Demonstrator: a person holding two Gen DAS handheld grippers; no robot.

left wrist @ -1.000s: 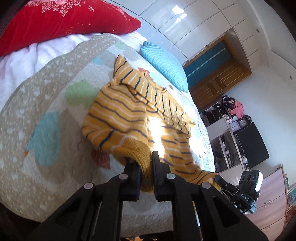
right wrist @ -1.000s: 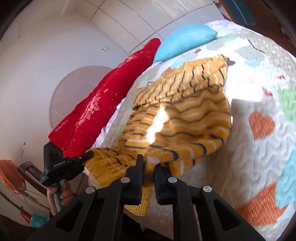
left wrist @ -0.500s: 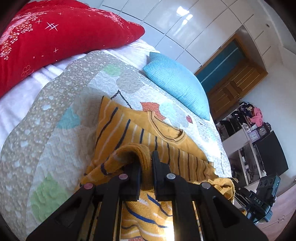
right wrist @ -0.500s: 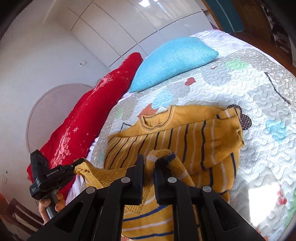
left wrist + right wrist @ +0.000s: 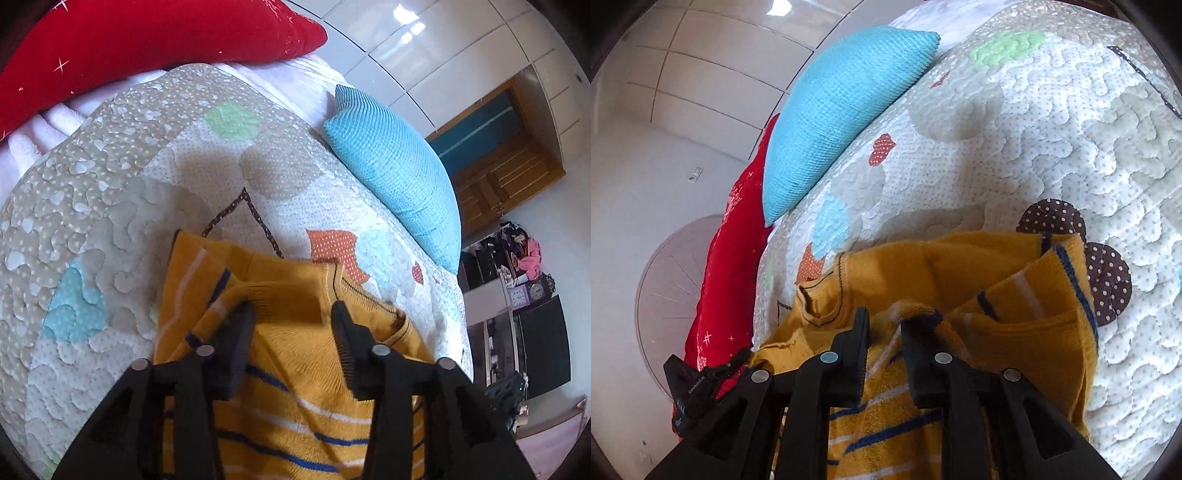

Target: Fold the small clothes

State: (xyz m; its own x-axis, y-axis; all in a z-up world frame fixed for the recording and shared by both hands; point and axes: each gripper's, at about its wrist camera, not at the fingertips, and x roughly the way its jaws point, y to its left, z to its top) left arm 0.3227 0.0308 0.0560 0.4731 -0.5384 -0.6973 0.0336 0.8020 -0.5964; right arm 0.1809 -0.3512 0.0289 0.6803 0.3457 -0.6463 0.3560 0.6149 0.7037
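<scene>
A small mustard-yellow sweater (image 5: 295, 376) with navy and white stripes lies on the quilted bedspread (image 5: 129, 206), its lower half folded up over the chest near the collar. My left gripper (image 5: 291, 314) is open, its jaws wide apart just above the folded hem, holding nothing. In the right wrist view the sweater (image 5: 979, 295) lies the same way. My right gripper (image 5: 884, 325) is open by a narrower gap, with the hem's edge lying loose between the jaws. The left gripper's body (image 5: 698, 387) shows at lower left there.
A blue pillow (image 5: 399, 166) and a red pillow (image 5: 140, 40) lie at the head of the bed. A wooden door (image 5: 506, 162) and cluttered shelves (image 5: 517, 266) stand beyond the bed's right side. White wardrobe panels (image 5: 683, 74) fill the background.
Both grippers carried the sweater's hem up over the chest toward the collar, laid it down and opened. The left jaws have spread wide, the right ones a little.
</scene>
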